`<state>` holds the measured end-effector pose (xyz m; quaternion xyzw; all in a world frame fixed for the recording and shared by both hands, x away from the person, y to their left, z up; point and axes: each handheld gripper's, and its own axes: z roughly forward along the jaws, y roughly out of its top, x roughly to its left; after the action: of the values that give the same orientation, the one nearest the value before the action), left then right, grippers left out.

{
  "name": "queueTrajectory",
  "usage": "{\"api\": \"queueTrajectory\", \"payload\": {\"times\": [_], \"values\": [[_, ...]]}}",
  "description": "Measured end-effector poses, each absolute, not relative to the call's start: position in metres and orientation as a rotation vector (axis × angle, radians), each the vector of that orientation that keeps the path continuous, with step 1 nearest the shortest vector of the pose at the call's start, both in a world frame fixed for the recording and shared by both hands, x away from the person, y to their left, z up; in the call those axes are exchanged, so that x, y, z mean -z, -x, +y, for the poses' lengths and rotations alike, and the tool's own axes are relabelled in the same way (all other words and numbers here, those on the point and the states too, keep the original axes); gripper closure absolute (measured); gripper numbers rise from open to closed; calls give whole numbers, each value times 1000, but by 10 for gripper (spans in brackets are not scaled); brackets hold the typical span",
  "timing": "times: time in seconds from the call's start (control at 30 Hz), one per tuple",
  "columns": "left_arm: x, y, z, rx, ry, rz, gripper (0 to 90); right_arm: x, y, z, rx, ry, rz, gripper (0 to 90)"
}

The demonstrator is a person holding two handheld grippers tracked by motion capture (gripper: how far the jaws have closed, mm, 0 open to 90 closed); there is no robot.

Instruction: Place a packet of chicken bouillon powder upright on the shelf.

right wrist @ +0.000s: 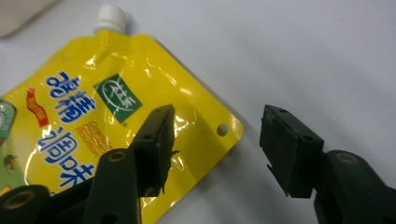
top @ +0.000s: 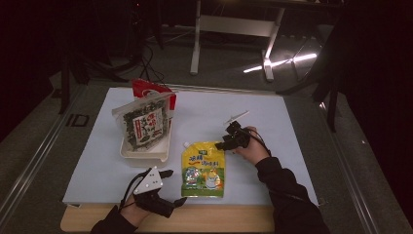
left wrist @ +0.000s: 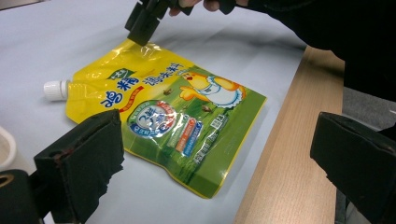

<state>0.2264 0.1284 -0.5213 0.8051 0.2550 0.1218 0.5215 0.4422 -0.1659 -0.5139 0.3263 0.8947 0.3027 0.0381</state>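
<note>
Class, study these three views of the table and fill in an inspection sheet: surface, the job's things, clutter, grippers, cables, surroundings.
Surface: white sheet over a wooden table.
Job's things: yellow spouted pouch lying flat, white cap on.
Clutter: white tray holding a seaweed packet and a red bag.
Grippers: right gripper open over the pouch's top corner, one jaw above it; left gripper open, holding nothing.
Cables: black cable at the left gripper.
Surroundings: dark room, white desk frame behind.
</note>
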Motion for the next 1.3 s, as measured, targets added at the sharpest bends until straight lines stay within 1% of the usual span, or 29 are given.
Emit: {"api": "queueTrajectory", "payload": {"times": [0.2, 0.3, 0.37, 0.4, 0.5, 0.63, 0.8, 0.9, 0.93, 1.03, 1.1, 1.3], "values": [[521, -227, 129, -293, -1926, 614, 36, 521, -448, -167, -923, -1041, 2798, 436], [522, -227, 129, -292, -1926, 614, 36, 522, -449, -168, -935, -1046, 2825, 459], [522, -227, 129, -293, -1926, 614, 36, 523, -449, -167, -941, -1032, 2854, 497], [522, -227, 130, -293, -1928, 614, 36, 522, -448, -166, -942, -1031, 2867, 500], [522, -227, 130, -293, -1929, 615, 36, 519, -447, -165, -903, -982, 2858, 567], [522, -227, 129, -294, -1929, 612, 36, 510, -446, -165, -914, -967, 2845, 700], [522, -228, 129, -295, -1931, 612, 36, 503, -442, -162, -924, -935, 2869, 729], [521, -227, 129, -295, -1929, 611, 36, 511, -439, -151, -825, -882, 2904, 787], [521, -227, 129, -297, -1929, 609, 36, 512, -438, -149, -806, -876, 2902, 791], [521, -227, 129, -295, -1927, 612, 36, 512, -437, -147, -810, -887, 2909, 856], [522, -227, 129, -294, -1930, 611, 36, 510, -436, -146, -807, -884, 2908, 885], [521, -228, 130, -301, -1930, 616, 36, 503, -430, -142, -797, -853, 2885, 897]]}}
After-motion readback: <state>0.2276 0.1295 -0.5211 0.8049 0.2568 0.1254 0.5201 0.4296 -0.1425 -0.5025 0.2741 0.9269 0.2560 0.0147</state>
